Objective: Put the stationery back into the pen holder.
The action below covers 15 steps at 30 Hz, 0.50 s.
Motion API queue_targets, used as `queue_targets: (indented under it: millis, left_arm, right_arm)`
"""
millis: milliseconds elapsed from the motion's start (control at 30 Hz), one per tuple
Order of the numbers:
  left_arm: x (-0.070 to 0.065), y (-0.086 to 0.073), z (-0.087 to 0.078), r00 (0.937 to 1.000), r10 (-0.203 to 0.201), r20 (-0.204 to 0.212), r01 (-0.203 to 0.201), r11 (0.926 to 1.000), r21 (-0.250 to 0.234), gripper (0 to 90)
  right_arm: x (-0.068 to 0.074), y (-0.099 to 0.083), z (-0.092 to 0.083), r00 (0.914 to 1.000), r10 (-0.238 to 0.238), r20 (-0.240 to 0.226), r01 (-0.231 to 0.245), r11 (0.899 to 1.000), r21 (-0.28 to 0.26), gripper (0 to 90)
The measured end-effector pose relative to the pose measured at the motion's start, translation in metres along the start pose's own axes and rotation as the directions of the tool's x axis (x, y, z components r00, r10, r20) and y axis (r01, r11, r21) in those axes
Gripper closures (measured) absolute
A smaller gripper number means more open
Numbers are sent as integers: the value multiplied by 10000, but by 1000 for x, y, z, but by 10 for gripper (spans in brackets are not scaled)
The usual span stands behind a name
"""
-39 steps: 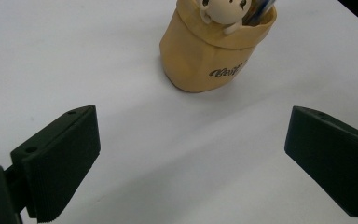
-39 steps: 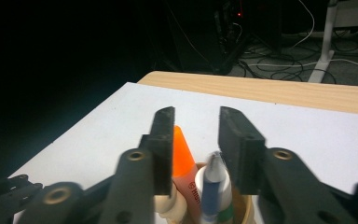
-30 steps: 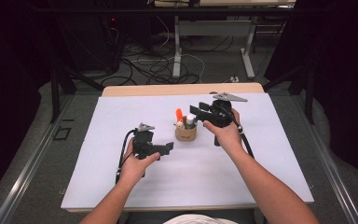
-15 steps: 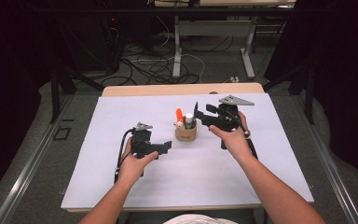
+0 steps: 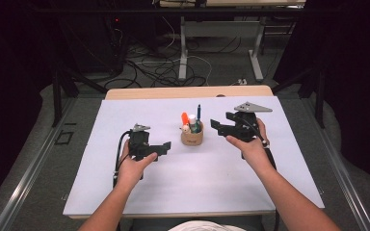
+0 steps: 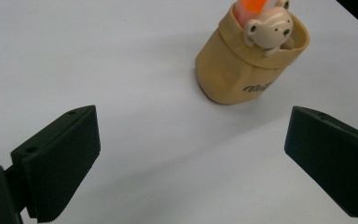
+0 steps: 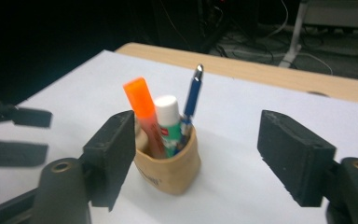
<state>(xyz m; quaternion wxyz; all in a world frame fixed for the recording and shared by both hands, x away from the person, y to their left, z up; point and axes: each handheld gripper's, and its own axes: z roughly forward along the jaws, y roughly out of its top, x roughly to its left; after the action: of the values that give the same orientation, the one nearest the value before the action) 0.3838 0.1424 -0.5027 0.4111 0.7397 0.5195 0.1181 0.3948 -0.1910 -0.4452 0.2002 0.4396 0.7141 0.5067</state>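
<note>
**Two open grippers flank a tan pen pot**

The person's forearms come in from the near edge of the white table cover [image 5: 125, 192], one on each side. The left hand [image 5: 134, 166] holds the left gripper [image 5: 163, 147] low over the cover, pointed right toward the pen pot [image 5: 192, 136]; its jaws stand wide apart with nothing between them, and the pot sits ahead of them, well clear. The right hand [image 5: 247, 144] holds the right gripper [image 5: 218, 127] a little higher and farther from the person, pointed left at the pot; its jaws are also spread wide and empty, the pot framed between them from its own camera but not touched.

One pot stands near the middle of the table, soft and tan, upright, with a small bear figure [image 6: 268, 29] at its rim. Inside it are three things: one orange highlighter [image 7: 144, 112], one white-capped tube [image 7: 168, 119] with green on its body, and one blue pen [image 7: 192, 99] leaning toward the far side. The two grippers are the only tools; each trails one cable
</note>
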Motion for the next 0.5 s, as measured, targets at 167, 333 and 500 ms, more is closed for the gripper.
queue_targets:
  millis: [167, 333, 500]
  left_arm:
    - [7, 2, -4, 9995, -193, -250, 192, 9998, -27, 35]
    - [15, 3, -6, 9985, -320, -455, 316, 9995, -92, 35]
    - [21, 4, -8, 9975, -263, -650, 265, 9996, 20, 35]
  right_arm:
    - [-9, -9, -1, 9996, 238, 168, -245, 9987, 450, 225]
    - [-19, -17, -2, 9988, 272, 403, -312, 9943, 1019, 199]
    - [-29, -26, -3, 9965, 500, 677, -592, 9881, 1421, 174]
